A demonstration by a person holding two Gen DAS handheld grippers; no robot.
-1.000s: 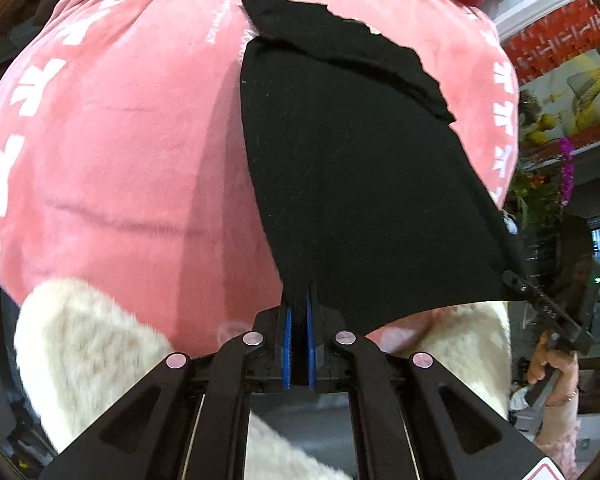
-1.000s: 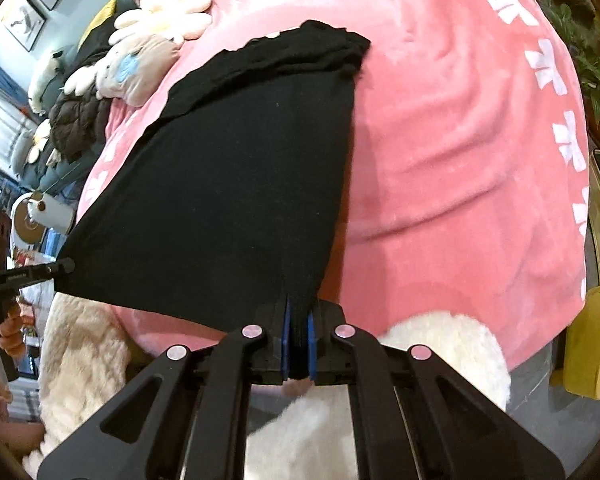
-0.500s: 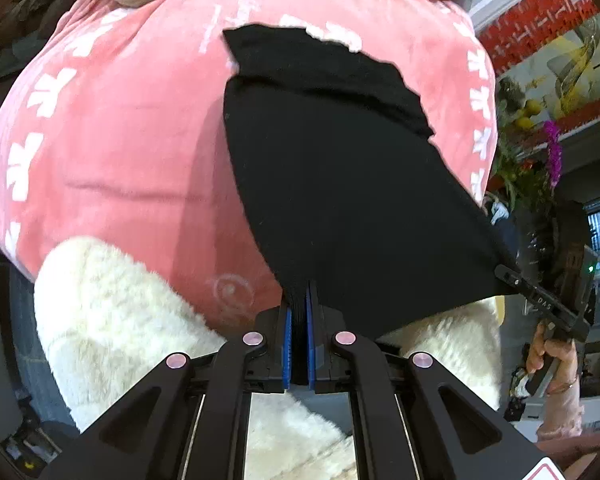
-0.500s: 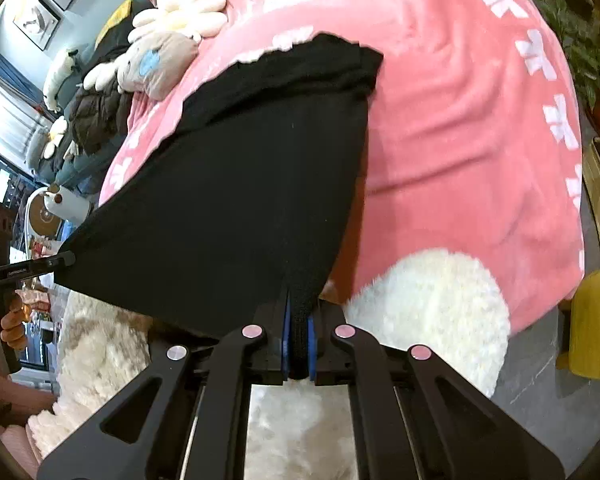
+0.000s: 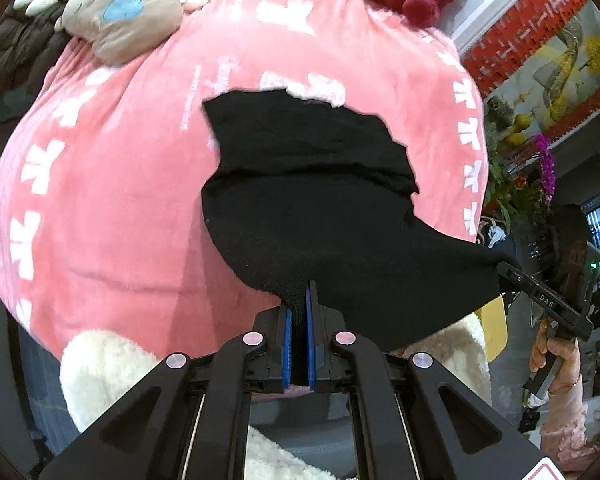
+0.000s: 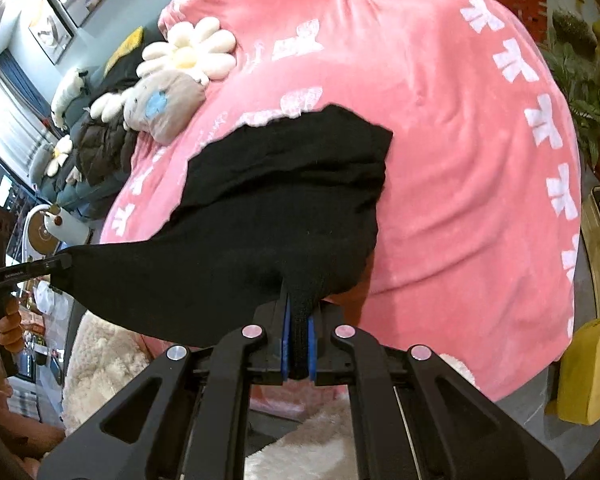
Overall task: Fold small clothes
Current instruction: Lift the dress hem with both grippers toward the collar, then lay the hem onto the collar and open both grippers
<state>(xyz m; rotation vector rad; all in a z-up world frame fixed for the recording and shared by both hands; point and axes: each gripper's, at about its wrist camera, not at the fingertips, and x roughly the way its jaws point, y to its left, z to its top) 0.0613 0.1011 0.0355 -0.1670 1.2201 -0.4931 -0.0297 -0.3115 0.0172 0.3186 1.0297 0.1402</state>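
We see the left claw (image 5: 299,320) clenched on a pinch of the black garment (image 5: 300,200), cloth wedged between its blue pads (image 5: 286,344). The right claw (image 6: 298,332) grips another corner likewise. Ahead of both claws the garment's far part lies on the pink blanket (image 5: 120,200), near edge lifted and stretched between them. Below the claws: a white fluffy rug (image 6: 100,360). Beyond the garment, a grey plush toy (image 6: 164,108), possibly flower-shaped, rests on the blanket.
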